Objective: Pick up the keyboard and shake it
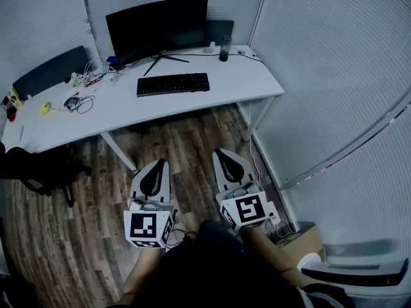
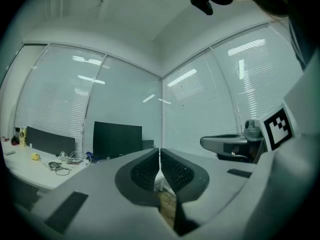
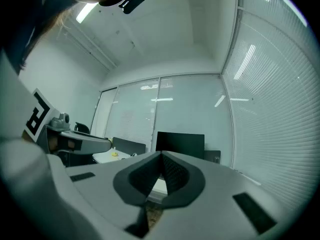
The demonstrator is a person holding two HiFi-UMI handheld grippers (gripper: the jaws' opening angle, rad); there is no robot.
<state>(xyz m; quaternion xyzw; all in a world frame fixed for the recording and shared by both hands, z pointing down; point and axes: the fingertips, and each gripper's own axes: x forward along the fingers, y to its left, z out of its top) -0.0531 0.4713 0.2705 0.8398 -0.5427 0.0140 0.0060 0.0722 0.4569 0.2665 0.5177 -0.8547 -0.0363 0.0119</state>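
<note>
A black keyboard (image 1: 173, 84) lies flat on the white desk (image 1: 244, 82), in front of a dark monitor (image 1: 157, 25). Both grippers hang low over the wooden floor, well short of the desk. My left gripper (image 1: 156, 163) is shut with nothing between its jaws. Beside it my right gripper (image 1: 223, 153) is also shut and empty. In the left gripper view the left gripper (image 2: 159, 150) points at the monitor (image 2: 117, 140) and the window blinds. Over the right gripper (image 3: 160, 155), the right gripper view shows the monitor (image 3: 180, 145). The keyboard is hidden in both gripper views.
Cables and small items (image 1: 80, 101) clutter the desk's left part, with a yellow object (image 1: 44, 108) near them. A dark cup (image 1: 223, 49) stands at the back right. A black chair (image 1: 38, 169) sits left of me; glass walls with blinds close the right side.
</note>
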